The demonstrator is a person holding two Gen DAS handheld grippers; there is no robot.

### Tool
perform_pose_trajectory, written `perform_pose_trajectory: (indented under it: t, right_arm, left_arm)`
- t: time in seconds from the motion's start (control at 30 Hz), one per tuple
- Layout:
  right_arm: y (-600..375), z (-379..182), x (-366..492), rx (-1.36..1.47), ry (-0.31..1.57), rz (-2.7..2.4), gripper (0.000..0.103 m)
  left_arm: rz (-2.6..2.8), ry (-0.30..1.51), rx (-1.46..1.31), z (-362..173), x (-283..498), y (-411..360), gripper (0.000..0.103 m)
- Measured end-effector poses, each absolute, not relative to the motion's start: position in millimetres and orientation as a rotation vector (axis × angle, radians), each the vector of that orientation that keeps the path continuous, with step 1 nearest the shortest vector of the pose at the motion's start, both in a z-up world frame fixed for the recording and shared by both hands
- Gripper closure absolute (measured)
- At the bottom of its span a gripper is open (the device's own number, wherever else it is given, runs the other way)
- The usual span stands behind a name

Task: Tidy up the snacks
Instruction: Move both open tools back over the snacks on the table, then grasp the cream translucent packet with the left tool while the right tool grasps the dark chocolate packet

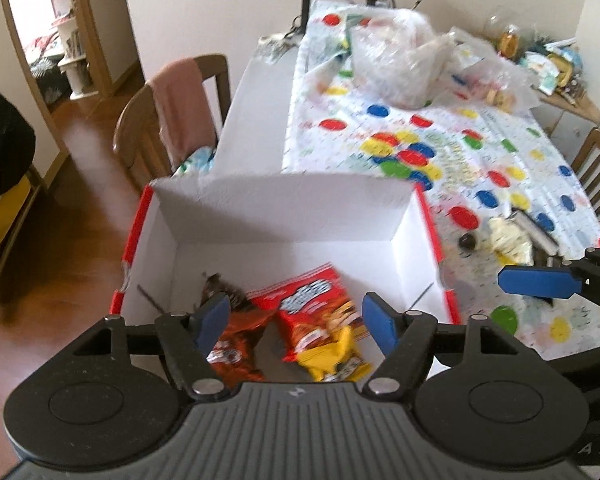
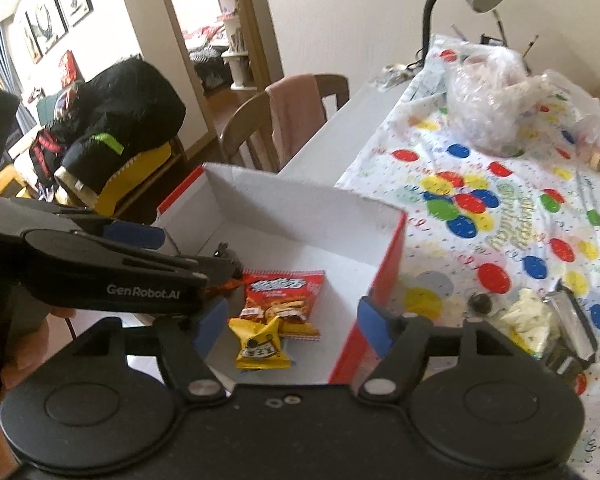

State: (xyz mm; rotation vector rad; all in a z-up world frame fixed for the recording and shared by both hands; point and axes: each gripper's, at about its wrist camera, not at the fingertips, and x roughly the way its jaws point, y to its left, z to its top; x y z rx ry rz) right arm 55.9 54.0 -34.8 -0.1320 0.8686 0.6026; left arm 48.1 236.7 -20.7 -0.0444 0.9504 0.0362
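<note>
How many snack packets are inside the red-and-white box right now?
3: a red packet mid-floor, a yellow packet overlapping its near edge, and a brown packet to their left. The box near wall may hide more.

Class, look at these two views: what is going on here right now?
A person holds two handheld grippers over a red and white cardboard box on a table with a balloon-print tablecloth. The left gripper and right gripper are both open and hold nothing. Inside the box lie a red snack packet, a yellow snack packet and a brown wrapper. A few more snacks wait on the cloth beside the box.
</note>
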Motion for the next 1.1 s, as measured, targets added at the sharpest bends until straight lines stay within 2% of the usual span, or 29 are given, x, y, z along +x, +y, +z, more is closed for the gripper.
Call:
perform_pose_trajectory:
  t: [0.57,1.1]
  right_arm:
    - [-69,-15,59,-0.028,0.797,0.485,0.003]
    - [-177,-48,78,-0.062,0.86,0.381,0.003]
  left_arm:
    - [-0.113,0.902,-0.037,-10,70,138,0.024]
    - [-0.23,0.998,-0.007,-51,128,35,0.022]
